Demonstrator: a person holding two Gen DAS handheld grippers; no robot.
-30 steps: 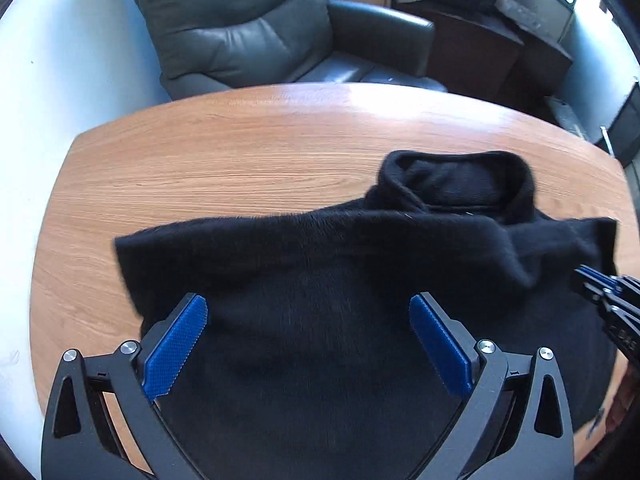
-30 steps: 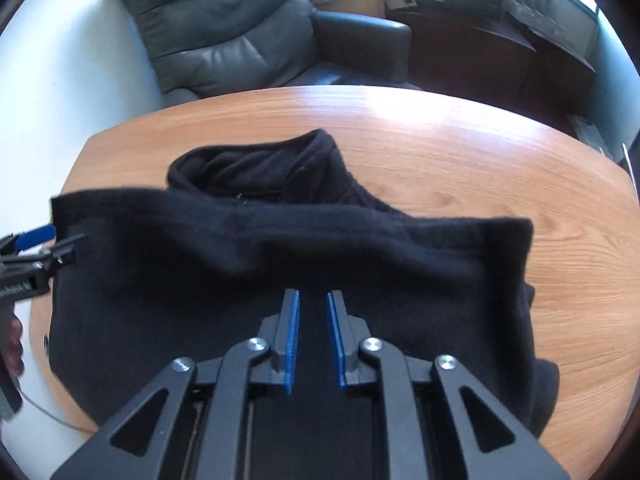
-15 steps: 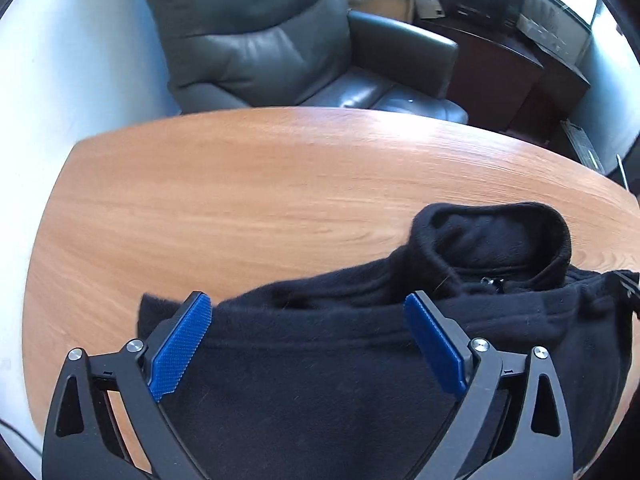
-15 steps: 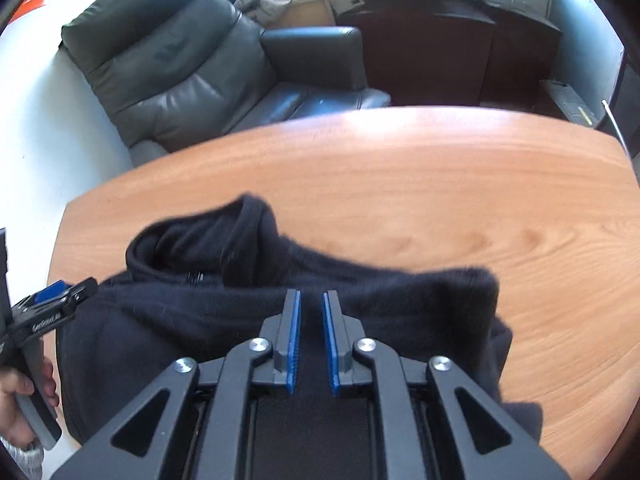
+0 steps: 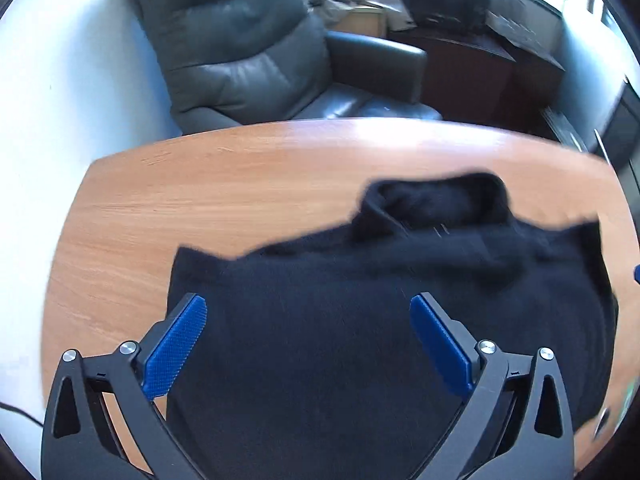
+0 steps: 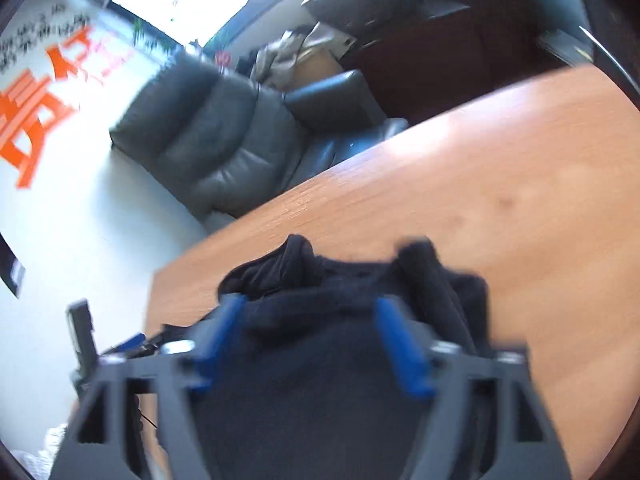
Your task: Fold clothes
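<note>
Seeing on left wrist: my left gripper (image 5: 308, 334) spread wide, blue pads (image 5: 176, 350) over the black fleece pullover (image 5: 360, 320) filling lower centre on the oval wooden table (image 5: 240, 184); grey leather armchair (image 5: 240, 52) upper left. Right wrist, blurred: right gripper (image 6: 310, 344) also spread, pullover (image 6: 320, 380) between its fingers at lower centre, collar bunched ahead, table (image 6: 500, 208) at right.

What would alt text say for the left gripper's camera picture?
A black sweater lies spread on a wooden table, its collar toward the far edge. The left gripper hovers above it with blue-padded fingers wide apart, holding nothing. A grey leather armchair stands behind.
</note>
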